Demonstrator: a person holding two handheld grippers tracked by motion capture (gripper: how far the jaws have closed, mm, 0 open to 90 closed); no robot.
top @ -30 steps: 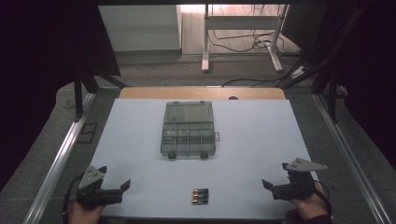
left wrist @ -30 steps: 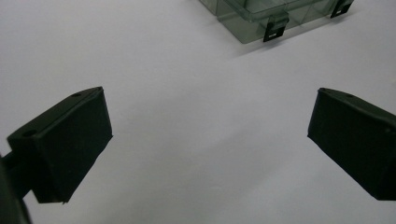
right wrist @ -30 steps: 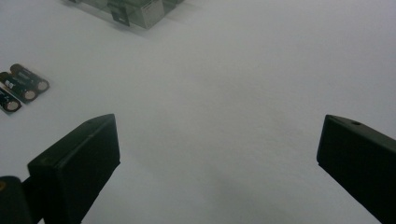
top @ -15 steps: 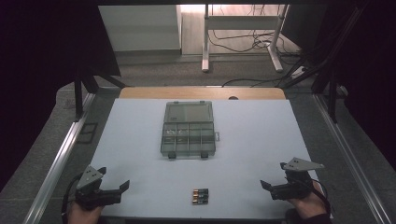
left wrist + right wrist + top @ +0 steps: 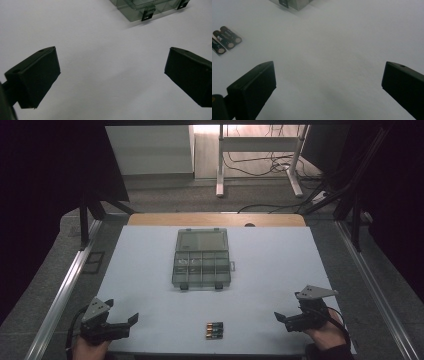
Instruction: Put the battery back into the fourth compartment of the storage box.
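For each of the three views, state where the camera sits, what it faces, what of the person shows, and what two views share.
High view: above the near edge, facing forward and down on the table; both hands, left gripper, right gripper.
Left gripper view: on the left gripper, facing the box; open jaws.
Right gripper view: on the right gripper, facing the batteries; open jaws.
Shared: both gripper views show the box's corner.

Place: a lab or recording room set up for test work, not a home.
Desk: a plain pale sheet on a wooden top, bare but for a few small things.
Surround: dark curtains hang at both sides; metal rails run along the desk's edges.
Floor: grey carpet, with loose cables trailing under a white metal stand.
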